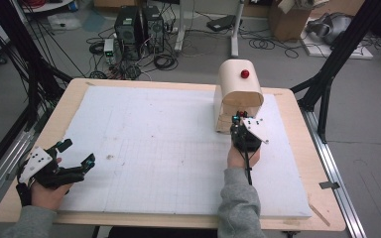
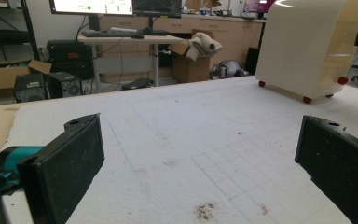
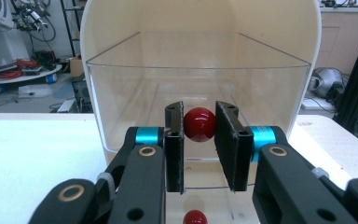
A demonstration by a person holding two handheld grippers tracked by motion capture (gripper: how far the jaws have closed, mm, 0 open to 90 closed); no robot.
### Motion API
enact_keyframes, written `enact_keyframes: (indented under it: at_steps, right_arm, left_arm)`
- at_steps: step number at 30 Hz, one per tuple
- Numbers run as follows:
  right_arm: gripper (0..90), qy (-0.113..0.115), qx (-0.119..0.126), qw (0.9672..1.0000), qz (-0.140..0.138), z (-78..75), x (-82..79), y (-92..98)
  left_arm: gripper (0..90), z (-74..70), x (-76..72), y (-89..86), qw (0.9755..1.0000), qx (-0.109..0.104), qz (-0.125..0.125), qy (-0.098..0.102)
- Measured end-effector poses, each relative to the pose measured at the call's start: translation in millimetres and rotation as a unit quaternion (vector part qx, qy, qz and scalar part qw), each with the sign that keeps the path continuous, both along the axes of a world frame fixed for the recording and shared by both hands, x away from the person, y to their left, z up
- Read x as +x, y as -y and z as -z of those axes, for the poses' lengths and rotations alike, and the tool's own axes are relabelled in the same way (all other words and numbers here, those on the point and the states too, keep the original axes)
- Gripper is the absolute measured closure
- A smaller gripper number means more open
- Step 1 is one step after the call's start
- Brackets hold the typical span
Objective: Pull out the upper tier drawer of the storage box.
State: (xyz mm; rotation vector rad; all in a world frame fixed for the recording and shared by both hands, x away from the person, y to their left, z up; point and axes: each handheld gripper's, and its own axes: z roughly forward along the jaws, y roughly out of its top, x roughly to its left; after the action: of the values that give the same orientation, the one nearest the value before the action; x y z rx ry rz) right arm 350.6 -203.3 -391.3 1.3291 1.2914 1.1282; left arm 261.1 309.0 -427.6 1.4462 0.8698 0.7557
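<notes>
Over at the left near corner of the worktop: left gripper resting in the hand, jaws spread wide, nothing but bare white sheet between them. Further right, near the far right edge: cream bread box, arch-roofed, standing on small red ball feet, one red knob on its curved top. Seen in the right gripper view, clear front panel with a glossy red round knob at its lower middle. Right gripper level at the box's open front, jaws closed on that knob, one black pad pressed to each side of it, knob sitting squarely between the pad tips. Below, between the gripper's arms, a second red ball, partly hidden.
</notes>
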Motion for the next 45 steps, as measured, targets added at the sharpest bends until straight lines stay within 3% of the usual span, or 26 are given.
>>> enact_keyframes:
  at_steps: [23, 45]
  right_arm:
    - [73.6, 0.016, 0.008, 0.9998, 0.003, -4.9, -35.0, -2.4]
    - [70.7, 0.005, 0.014, 0.9999, -0.004, 0.4, -38.2, -1.1]
  left_arm:
    - [1.7, -0.3, -0.4, -1.3, 1.0000, -0.002, 0.000, -0.001]
    - [1.7, -0.8, -0.6, -2.4, 1.0000, -0.001, -0.002, 0.000]
